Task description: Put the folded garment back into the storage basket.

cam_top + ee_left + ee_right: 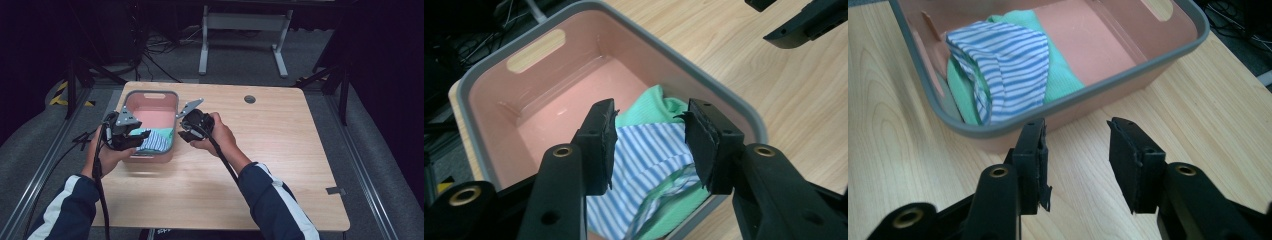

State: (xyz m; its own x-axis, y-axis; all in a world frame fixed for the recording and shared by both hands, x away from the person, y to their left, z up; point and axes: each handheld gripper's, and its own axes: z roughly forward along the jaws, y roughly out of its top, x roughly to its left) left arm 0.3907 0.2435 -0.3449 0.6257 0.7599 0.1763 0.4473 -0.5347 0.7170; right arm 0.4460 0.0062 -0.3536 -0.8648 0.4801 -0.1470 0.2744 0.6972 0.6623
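From above, a person is holding both grippers at a grey-rimmed pink plastic tub [150, 95] on the light wooden surface [280, 150]. The left gripper [651, 145], jaws apart, is hovering over blue-striped and green cloth [649, 150]; a deep, centred pinch looks wisest. The right gripper [1075, 160] is waiting beside the tub, jaws apart.

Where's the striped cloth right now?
In the high view the striped cloth lies on a green cloth at the near end of the pink bin, under the left tool.
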